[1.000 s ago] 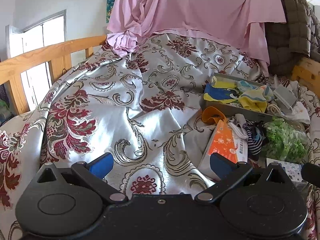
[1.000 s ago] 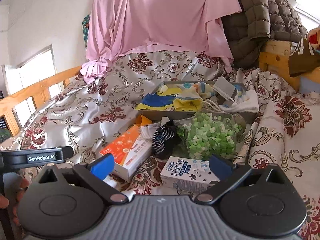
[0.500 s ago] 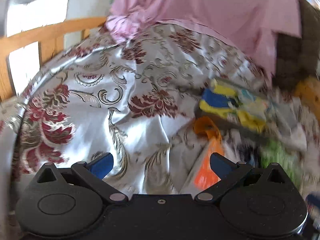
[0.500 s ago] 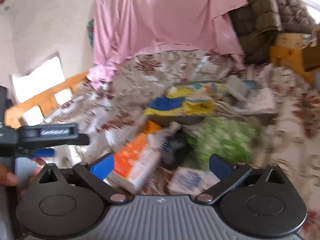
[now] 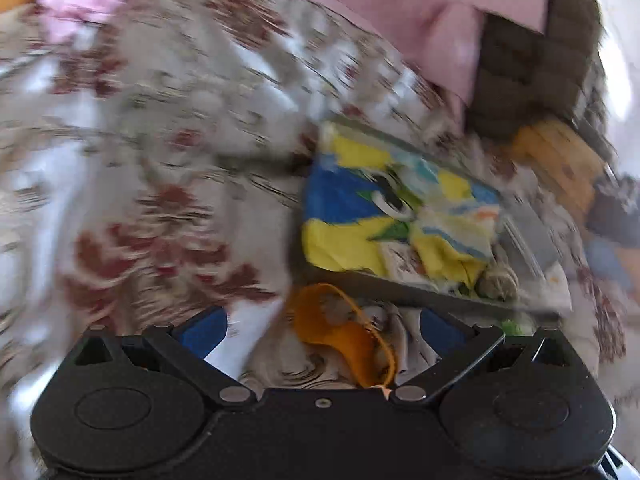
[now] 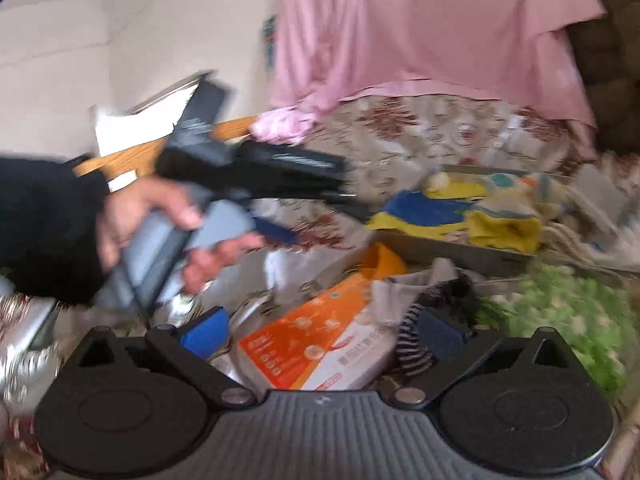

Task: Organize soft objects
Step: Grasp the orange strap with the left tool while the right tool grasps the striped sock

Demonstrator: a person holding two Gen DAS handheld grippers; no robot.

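Lying between left tongs (image 5: 322, 330): orange cloth (image 5: 344, 334).

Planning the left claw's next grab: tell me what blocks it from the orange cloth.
Nothing visible: the open left claw frames the crumpled orange cloth on the floral satin bedspread.

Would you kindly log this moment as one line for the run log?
left gripper: open, above orange sock | right gripper: open, over orange box | tray: holds yellow-blue cloths | both views blurred
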